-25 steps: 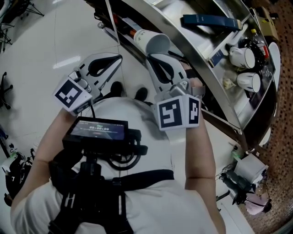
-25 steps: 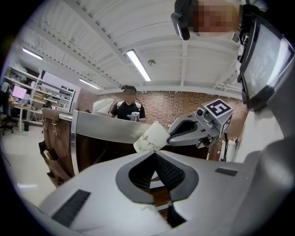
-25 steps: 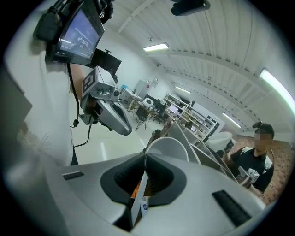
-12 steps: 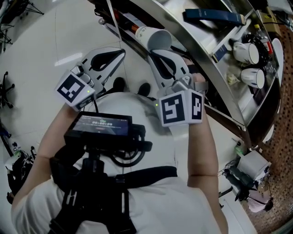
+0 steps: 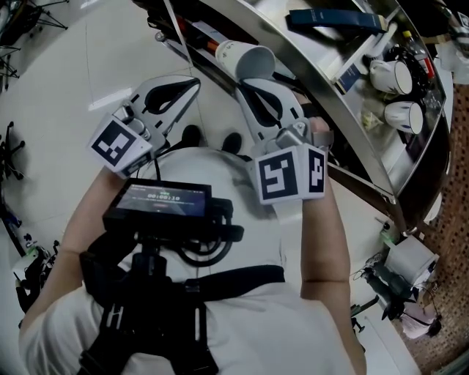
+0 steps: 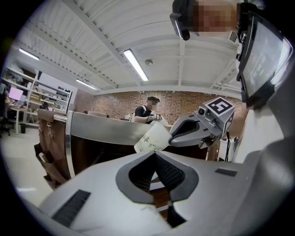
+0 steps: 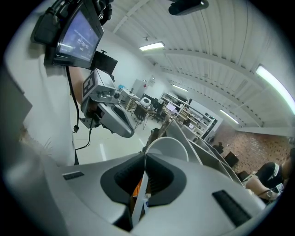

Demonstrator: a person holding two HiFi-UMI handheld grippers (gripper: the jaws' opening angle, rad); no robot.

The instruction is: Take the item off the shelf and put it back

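Note:
A white paper cup lies on its side in the air, mouth toward the shelf. My right gripper is shut on the cup's rim wall, just in front of the curved metal shelf. In the right gripper view the cup stands between the jaws with its thin wall pinched. The left gripper is shut with nothing in it, to the left of the cup and apart from it. From the left gripper view the cup shows printed writing, and the right gripper holds its edge.
On the shelf lie a dark blue book and two white mugs on their sides. A lower shelf level holds boxes behind the cup. White floor spreads to the left. A person sits beyond the counter.
The cup and both grippers have shifted slightly up in the head view. The right gripper's hold on the cup is the same, and the left stays shut.

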